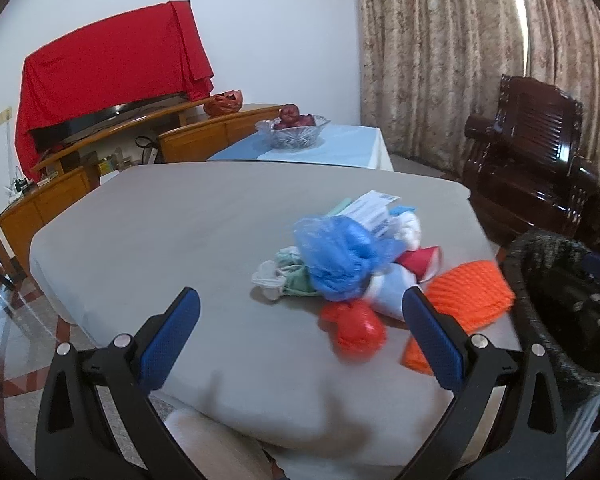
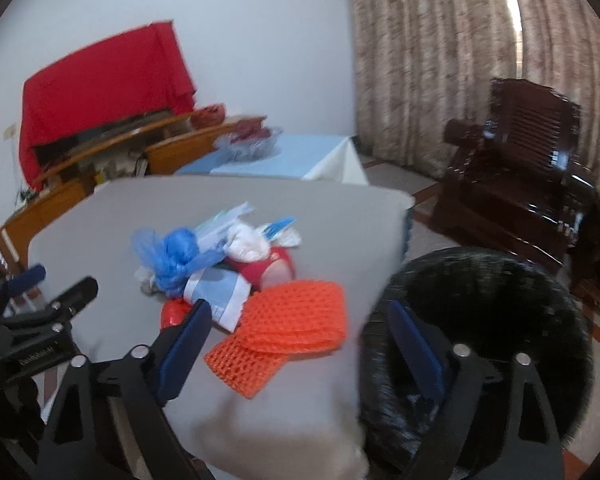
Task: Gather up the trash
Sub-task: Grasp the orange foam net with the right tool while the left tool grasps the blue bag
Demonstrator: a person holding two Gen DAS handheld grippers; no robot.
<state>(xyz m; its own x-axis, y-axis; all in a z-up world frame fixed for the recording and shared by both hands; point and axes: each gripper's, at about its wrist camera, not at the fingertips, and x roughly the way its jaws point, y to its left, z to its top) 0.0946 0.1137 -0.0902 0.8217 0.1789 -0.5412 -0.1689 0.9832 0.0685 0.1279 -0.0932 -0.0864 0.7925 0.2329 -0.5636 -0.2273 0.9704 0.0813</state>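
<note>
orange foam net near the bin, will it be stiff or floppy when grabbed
Probably floppy and light: the orange foam net is open mesh, lying folded flat on the table. It may squash between the fingers and sag unevenly.

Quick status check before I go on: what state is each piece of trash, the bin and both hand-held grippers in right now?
left hand-held gripper: open, empty
right hand-held gripper: open, empty
blue plastic bag: crumpled, on top of the pile
red bag: knotted, on the table
orange foam net: lying flat, nearest the bin
red paper cup: tipped on its side
black-lined bin: open, beside the table
grey table: trash not yet collected
</note>
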